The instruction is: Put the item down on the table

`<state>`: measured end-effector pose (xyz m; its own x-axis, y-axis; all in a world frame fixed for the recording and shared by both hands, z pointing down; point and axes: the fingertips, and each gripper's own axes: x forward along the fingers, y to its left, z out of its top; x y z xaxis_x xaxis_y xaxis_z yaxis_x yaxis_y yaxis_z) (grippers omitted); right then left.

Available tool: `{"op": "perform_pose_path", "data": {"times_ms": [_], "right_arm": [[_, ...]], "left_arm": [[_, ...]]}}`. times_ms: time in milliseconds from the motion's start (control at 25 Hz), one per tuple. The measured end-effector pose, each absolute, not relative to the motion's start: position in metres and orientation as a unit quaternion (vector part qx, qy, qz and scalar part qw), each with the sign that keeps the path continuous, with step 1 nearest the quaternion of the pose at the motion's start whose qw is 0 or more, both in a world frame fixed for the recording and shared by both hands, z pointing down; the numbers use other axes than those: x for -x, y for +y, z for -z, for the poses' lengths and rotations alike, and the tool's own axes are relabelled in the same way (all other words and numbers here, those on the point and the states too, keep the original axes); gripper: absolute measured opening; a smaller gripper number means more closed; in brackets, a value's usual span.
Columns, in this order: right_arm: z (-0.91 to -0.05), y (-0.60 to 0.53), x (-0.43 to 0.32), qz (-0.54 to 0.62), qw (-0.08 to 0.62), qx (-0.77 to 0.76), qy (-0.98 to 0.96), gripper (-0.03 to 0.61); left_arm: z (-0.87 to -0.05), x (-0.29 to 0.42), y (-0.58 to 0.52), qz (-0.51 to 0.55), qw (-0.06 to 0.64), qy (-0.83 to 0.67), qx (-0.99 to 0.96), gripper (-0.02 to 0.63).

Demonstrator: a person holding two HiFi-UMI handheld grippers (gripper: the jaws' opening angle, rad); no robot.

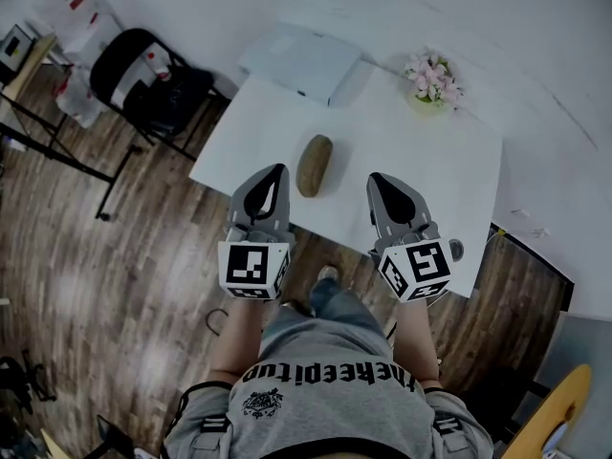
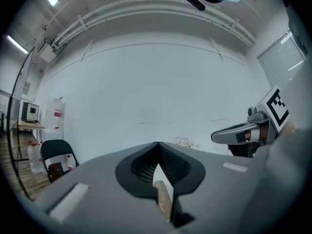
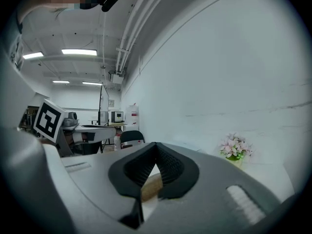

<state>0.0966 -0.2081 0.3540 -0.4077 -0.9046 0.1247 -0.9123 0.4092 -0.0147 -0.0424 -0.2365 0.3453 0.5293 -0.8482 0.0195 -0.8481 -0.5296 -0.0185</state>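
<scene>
A black chair stands on the wood-plank floor by the white wall, under ceiling strip lights.

The white worktop carries a brown oblong item, lying flat toward its near left side, apart from the rest. A pale flat box sits at the far left corner. A small pot of pink flowers stands near the far edge, right of the box.

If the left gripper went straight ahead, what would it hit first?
Probably the white box at the table's far end; the left gripper clears the brown item. Height unclear.
</scene>
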Motion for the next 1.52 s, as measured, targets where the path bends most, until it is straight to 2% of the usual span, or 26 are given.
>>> {"op": "perform_pose_path", "data": {"times_ms": [1520], "right_arm": [[-0.313, -0.118, -0.073, 0.012, 0.004, -0.564, -0.826, 0.000]], "left_arm": [[-0.282, 0.076, -0.151, -0.049, 0.055, 0.473, 0.878, 0.018]]}}
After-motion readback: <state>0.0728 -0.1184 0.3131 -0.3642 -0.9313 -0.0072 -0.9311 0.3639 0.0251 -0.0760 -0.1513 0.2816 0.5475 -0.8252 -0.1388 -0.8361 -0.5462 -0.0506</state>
